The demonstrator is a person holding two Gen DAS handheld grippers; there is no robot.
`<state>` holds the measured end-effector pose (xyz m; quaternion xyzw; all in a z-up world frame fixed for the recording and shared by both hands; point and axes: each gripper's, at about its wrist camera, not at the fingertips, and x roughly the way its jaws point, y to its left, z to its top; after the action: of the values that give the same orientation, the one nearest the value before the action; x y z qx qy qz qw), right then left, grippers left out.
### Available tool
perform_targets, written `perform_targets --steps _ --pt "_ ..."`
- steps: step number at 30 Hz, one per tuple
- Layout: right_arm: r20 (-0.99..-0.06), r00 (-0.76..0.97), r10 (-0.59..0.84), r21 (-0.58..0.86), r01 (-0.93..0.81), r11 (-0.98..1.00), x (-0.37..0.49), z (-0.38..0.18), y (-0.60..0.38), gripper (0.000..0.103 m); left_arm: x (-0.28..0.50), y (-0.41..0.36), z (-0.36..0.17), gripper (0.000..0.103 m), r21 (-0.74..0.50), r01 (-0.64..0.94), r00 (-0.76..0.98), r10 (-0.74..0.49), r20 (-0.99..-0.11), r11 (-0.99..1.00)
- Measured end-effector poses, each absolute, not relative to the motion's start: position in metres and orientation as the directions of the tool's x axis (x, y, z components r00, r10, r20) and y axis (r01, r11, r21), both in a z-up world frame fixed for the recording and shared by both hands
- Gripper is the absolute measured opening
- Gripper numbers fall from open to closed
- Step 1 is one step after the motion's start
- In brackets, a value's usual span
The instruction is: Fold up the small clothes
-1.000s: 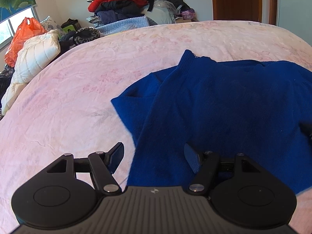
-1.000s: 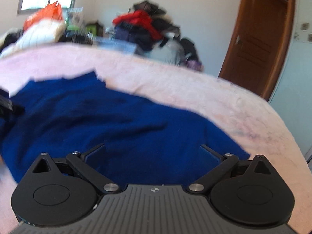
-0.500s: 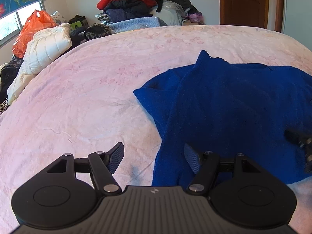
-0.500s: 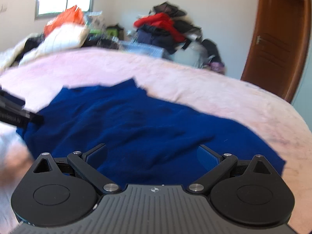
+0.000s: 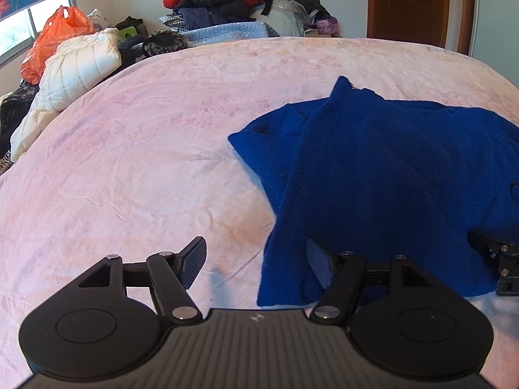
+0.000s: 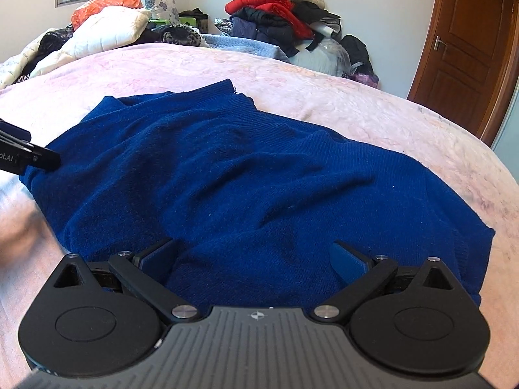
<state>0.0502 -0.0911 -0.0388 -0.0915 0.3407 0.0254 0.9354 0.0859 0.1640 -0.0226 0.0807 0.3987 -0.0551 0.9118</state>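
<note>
Sweater (image 6: 243, 175): blue fuzzy knit, rumpled on pink bedspread (image 5: 129, 168); both jaws wide, empty.

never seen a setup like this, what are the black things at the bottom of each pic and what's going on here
Those black things are hand-held grasping tools; a person holds one in each hand. Each carries a camera looking forward along its two fingers, so one picture comes from the left tool and one from the right tool. Both are open and hold nothing. A blue sweater lies spread on a pink bed cover, waiting to be folded. A pile of clothes sits behind the bed, with a brown door to its right.
</note>
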Motion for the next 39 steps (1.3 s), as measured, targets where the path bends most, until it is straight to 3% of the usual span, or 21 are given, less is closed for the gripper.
perform_targets --steps 4,9,11,19,24,39 --pt "-0.591 0.807 -0.003 -0.167 -0.119 0.979 0.042 -0.023 -0.08 0.101 0.089 0.186 -0.021 0.068 0.059 0.128 0.671 -0.043 -0.74 0.99" --pt "-0.559 0.826 0.069 -0.219 -0.228 0.949 0.032 -0.011 -0.041 0.101 0.103 0.213 -0.019 0.068 -0.084 0.125 0.627 -0.145 -0.766 0.989" --pt "-0.554 0.828 0.09 -0.257 -0.272 0.927 0.028 -0.011 -0.019 0.101 0.112 0.218 -0.02 0.073 -0.146 0.138 0.599 -0.2 -0.776 0.98" --pt "-0.525 0.85 0.034 -0.529 -0.358 0.769 0.011 -0.039 0.055 0.101 0.164 0.228 -0.038 0.082 -0.449 0.152 0.455 -0.466 -0.759 0.881" --pt "-0.426 0.904 -0.038 -0.665 -0.285 0.691 0.009 -0.054 0.076 0.102 0.192 0.232 -0.046 0.084 -0.585 0.146 0.427 -0.584 -0.69 0.798" --pt "-0.383 0.918 -0.099 -0.63 -0.182 0.755 0.057 -0.058 0.082 0.1 0.262 0.191 -0.066 0.085 -0.747 0.185 0.33 -0.756 -0.565 0.639"
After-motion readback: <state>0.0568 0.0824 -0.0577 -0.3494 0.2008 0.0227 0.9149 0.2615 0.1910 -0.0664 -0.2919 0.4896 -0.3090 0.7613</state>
